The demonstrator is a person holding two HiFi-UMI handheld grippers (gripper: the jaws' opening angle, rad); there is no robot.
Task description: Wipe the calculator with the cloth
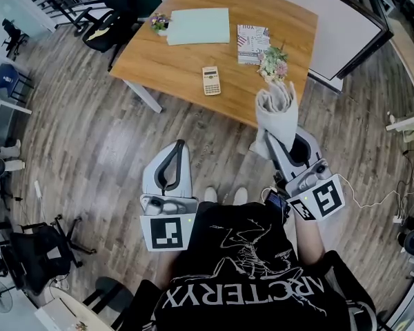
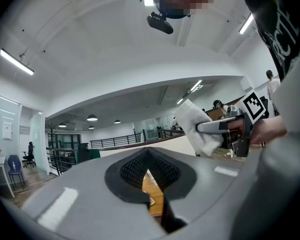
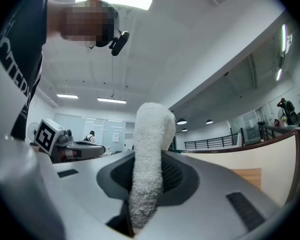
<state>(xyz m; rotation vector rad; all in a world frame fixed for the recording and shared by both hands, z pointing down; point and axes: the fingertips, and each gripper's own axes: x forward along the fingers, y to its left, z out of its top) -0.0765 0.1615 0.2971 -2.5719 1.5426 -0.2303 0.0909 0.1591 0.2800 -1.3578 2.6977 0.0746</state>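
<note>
The beige calculator (image 1: 211,81) lies on the wooden table (image 1: 159,64), near its front edge. My right gripper (image 1: 279,134) is shut on the white cloth (image 1: 276,110), which stands rolled and upright out of the jaws; in the right gripper view the cloth (image 3: 149,159) fills the middle between the pads. My left gripper (image 1: 179,145) is shut with nothing in it; its tips meet, and a sliver of table shows through the pads (image 2: 135,170). Both grippers hang over the floor, short of the table and tilted upward. The left gripper view also catches the cloth (image 2: 197,129).
On the table lie a pale green sheet (image 1: 199,26), a magazine (image 1: 252,43) and two small flower bunches (image 1: 272,62) (image 1: 159,23). A black office chair (image 1: 103,29) stands at the table's far left, a whiteboard (image 1: 348,26) to the right, another chair (image 1: 34,247) lower left.
</note>
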